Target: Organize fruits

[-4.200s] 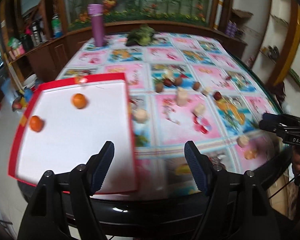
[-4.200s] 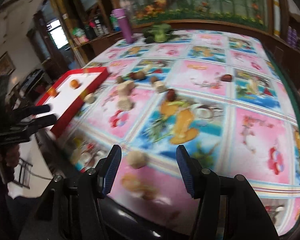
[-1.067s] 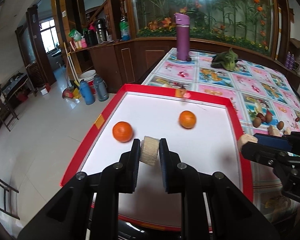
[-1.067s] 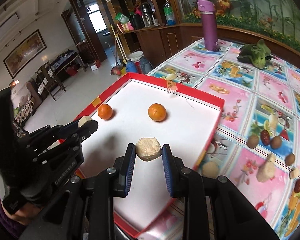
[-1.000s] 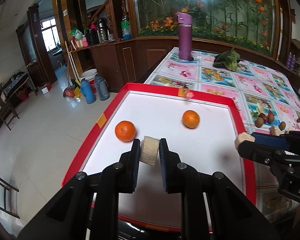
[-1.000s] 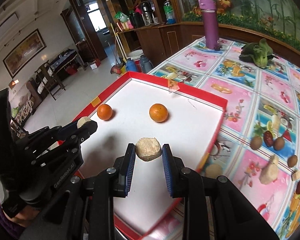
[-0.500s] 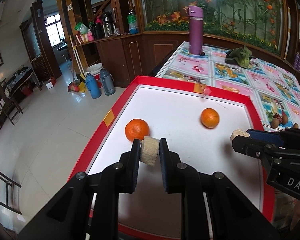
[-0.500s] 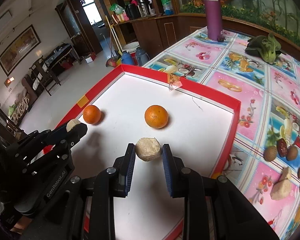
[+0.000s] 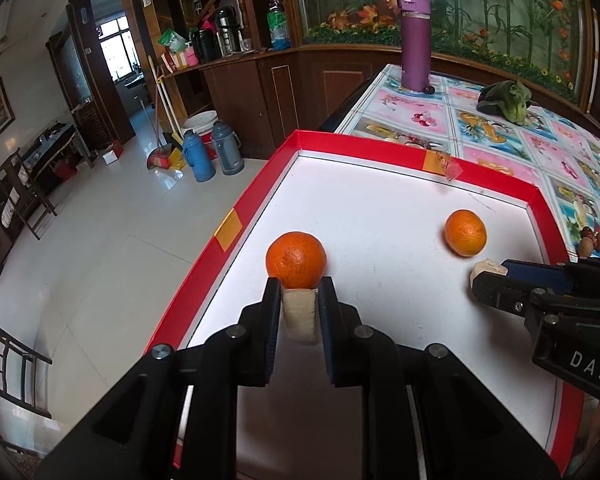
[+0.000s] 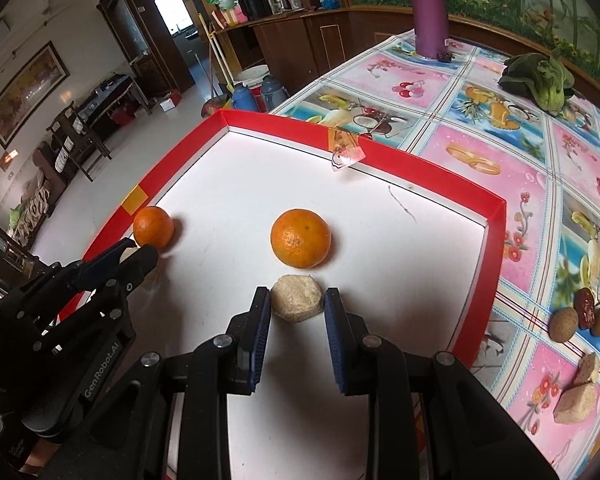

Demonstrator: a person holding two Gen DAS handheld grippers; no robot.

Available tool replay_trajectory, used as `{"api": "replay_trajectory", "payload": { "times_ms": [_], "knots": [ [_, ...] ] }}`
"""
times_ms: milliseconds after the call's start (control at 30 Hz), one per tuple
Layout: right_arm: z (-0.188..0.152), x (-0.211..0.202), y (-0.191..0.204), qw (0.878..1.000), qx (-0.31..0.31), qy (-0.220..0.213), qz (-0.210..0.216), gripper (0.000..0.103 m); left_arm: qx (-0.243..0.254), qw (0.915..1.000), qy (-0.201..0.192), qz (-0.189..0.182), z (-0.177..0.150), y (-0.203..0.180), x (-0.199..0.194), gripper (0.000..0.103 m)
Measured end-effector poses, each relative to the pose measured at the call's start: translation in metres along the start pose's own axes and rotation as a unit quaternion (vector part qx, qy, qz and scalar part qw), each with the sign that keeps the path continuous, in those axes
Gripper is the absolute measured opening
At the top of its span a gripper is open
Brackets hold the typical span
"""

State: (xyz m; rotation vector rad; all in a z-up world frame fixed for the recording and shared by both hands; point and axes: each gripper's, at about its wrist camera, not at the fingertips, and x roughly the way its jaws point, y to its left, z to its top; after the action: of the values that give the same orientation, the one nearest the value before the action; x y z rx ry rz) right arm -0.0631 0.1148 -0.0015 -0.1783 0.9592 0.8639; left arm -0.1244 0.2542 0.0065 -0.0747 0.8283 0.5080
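A red-rimmed white tray (image 9: 236,228) (image 10: 496,216) holds two oranges. My left gripper (image 9: 299,300) is shut on a beige fruit chunk (image 9: 300,314), low over the tray, just behind the left orange (image 9: 296,259). My right gripper (image 10: 297,308) is shut on a round beige fruit piece (image 10: 297,298), just in front of the other orange (image 10: 301,237). The right gripper also shows at the right of the left wrist view (image 9: 480,276), near the second orange (image 9: 465,233). The left gripper shows at the left of the right wrist view (image 10: 134,252), beside the smaller-looking orange (image 10: 153,227).
Loose fruits and beige chunks (image 10: 576,320) lie on the patterned tablecloth (image 10: 480,160) right of the tray. A purple flask (image 9: 415,40) and leafy greens (image 9: 506,102) stand at the far end. The floor drops off left of the tray.
Both grippers have moved forward and lower over the tray, each still holding its beige piece. The oranges now lie right at the fingertips.
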Motion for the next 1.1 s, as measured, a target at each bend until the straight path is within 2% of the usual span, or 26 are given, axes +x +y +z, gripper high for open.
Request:
{"api": "replay_trajectory", "payload": {
  "times_ms": [267,433,567,700,800,933,1100],
  "knots": [
    [0.003,0.001,0.000,1.000,-0.003,0.003,0.007,0.027,0.002,0.9999,0.010,0.008,0.003,-0.002,0.007,0.021],
    [0.001,-0.012,-0.013,0.999,0.021,-0.012,0.039,0.031,0.007,0.9998,0.016,0.012,0.005,-0.005,0.008,0.023],
    [-0.007,-0.045,-0.031,0.996,0.035,-0.051,0.060,0.034,0.001,0.9998,0.009,0.019,0.006,-0.002,-0.001,0.047],
    [-0.022,-0.086,-0.059,0.993,0.047,-0.097,0.044,0.038,-0.010,0.9997,-0.013,0.016,0.008,0.004,-0.019,0.053],
    [-0.037,-0.113,-0.083,0.992,0.054,-0.117,0.014,0.042,-0.011,0.9993,-0.033,0.010,0.012,0.005,-0.037,0.061],
    [-0.062,-0.134,-0.114,0.991,0.066,-0.117,-0.016,0.042,-0.004,0.9987,-0.051,-0.007,0.014,-0.004,-0.056,0.066],
    [-0.098,-0.145,-0.136,0.991,0.078,-0.101,-0.046,0.042,0.006,0.9978,-0.048,-0.046,0.014,-0.025,-0.067,0.066]
  ]
}}
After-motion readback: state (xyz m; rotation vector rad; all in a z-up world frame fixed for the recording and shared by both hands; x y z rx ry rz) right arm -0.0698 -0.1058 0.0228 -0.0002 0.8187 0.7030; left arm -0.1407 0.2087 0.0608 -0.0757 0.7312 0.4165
